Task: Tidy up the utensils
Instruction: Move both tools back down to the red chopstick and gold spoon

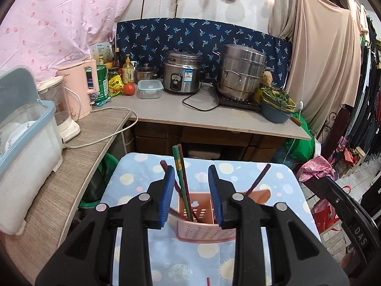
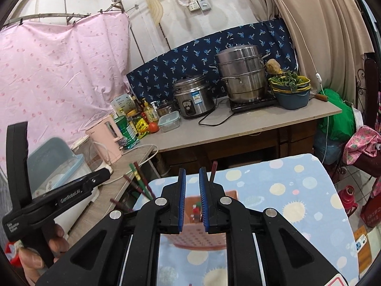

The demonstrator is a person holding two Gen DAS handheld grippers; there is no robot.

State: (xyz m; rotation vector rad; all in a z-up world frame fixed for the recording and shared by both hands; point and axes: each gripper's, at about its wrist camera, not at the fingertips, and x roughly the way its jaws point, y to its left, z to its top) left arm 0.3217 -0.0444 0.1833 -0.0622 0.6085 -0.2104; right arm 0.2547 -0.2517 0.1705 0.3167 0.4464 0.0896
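- Two grippers over the pink utensil holder (image 1: pixel 204 224), which sits on the blue dotted tablecloth (image 1: pixel 281 186).
- Left of holder centre: left gripper (image 1: pixel 191 196) spread wide, gripping nothing; chopsticks (image 1: pixel 182 178) stand in the holder between its fingers.
- Right: one dark chopstick (image 1: pixel 258 180) leans out of the holder's right side.
- Right gripper (image 2: pixel 192 199) above the holder, jaws narrowly apart, nothing visibly between them.

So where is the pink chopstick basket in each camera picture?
Left wrist: the pink basket sits low in the middle, between the open left gripper fingers.
Right wrist: pink basket low in the middle, mostly behind the right gripper.
Shared landmark: the rice cooker on the counter.
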